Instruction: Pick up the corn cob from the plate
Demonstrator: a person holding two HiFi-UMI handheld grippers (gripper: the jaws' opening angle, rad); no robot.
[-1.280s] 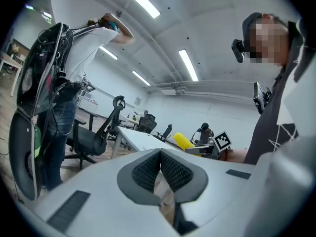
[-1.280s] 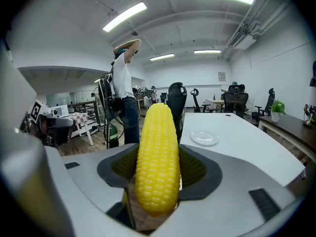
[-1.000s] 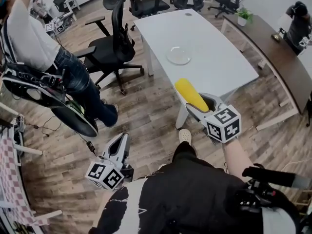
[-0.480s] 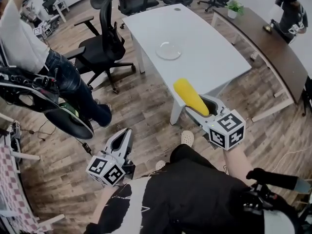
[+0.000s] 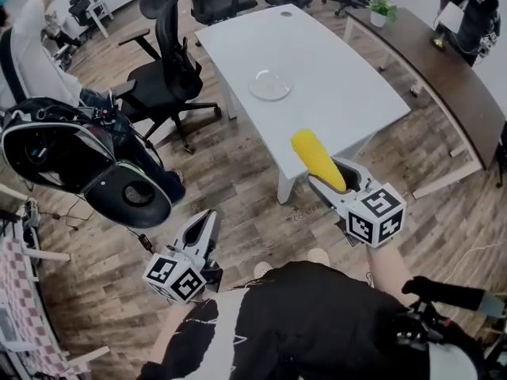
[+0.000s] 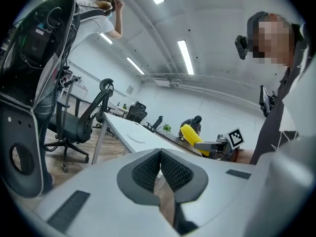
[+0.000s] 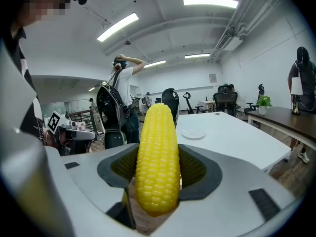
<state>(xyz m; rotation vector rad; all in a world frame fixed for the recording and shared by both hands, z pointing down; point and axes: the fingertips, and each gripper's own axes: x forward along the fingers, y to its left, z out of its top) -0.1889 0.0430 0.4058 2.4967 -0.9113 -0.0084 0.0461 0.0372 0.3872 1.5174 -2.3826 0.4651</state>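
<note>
An open office with a wood-plank floor was shown, and a white table was placed in the middle of it, with a black office chair just beside its left edge. Only 1 thing was found on the table: a small clear plate, and nothing was seen on it.

The corn cob was not on the plate. It was held by the right gripper off the near end of the table, above the floor and well apart from the plate. In the right gripper view the 2 jaws were seen pressed against the 2 sides of the cob, low on its length, so that the longer part was left free and pointed away from the gripper toward the table. The cob was seated between the ribbed pads and no tilt to either side was noticed.

The left gripper was held low, near the person's body, over the floor. Its 2 jaws were closed together and nothing was caught between them.

The pick-up step was judged as done, because the cob was lifted and carried clear of the plate. No further step is named in the task, so for the next move only a steady, firm hold was judged to be needed. Because the cob was gripped near 1 end and its surface looked smooth, some slipping or turning could be expected if the pressure were loosened. No work was foreseen for the left gripper.
</note>
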